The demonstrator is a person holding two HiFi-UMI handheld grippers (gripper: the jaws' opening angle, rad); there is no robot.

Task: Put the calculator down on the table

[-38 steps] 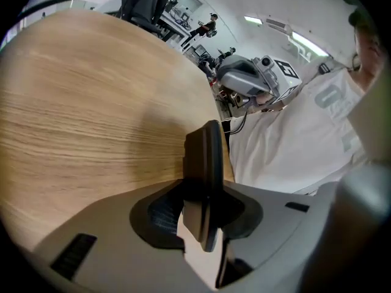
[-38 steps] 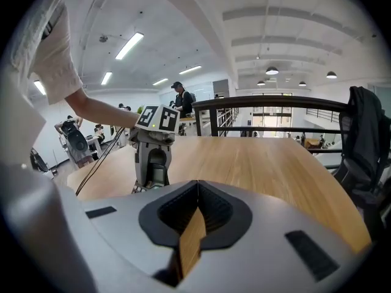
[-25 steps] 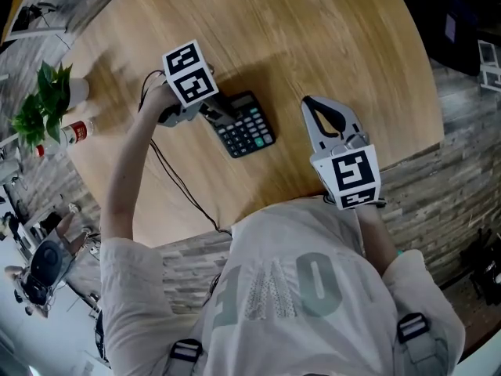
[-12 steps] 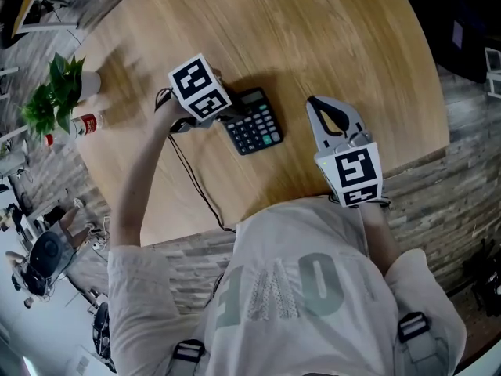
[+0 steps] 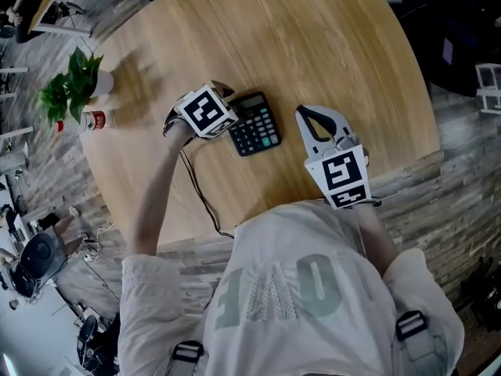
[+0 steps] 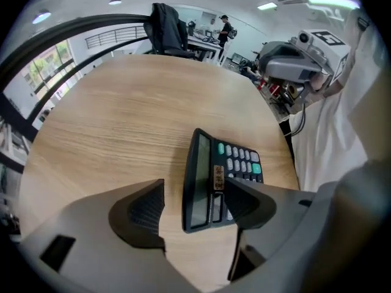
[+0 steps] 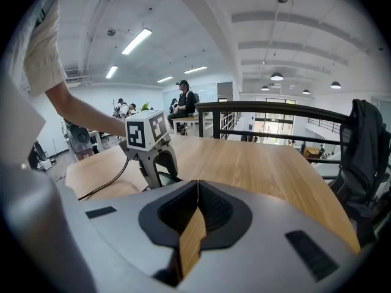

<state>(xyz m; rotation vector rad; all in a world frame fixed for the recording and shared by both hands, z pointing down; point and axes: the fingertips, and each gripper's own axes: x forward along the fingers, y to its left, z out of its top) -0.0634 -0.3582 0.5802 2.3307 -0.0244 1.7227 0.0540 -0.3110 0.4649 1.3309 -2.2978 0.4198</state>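
Observation:
The black calculator (image 5: 254, 124) with grey keys and one green key lies flat on the round wooden table (image 5: 313, 37). My left gripper (image 5: 223, 108) points steeply down over its display end. In the left gripper view the jaws of my left gripper (image 6: 197, 194) are opening wide. The calculator (image 6: 211, 182) rests on the wood between them, and the left pad is well clear of it. My right gripper (image 5: 304, 112) hovers just right of the calculator with its jaws shut and empty. In the right gripper view its tips (image 7: 197, 188) meet, and the left gripper (image 7: 153, 145) stands beyond.
A small potted plant (image 5: 74, 88) and a red-labelled bottle (image 5: 86, 121) stand at the table's left edge. A black cable (image 5: 200, 194) trails from the left gripper over the near edge. Bare wood stretches beyond the calculator. A railing and a chair with a jacket stand past the far edge.
The left gripper has tipped from a slant to pointing steeply down and its jaws have spread apart, freeing the calculator, which now lies on the table. The right gripper shifted slightly towards the calculator.

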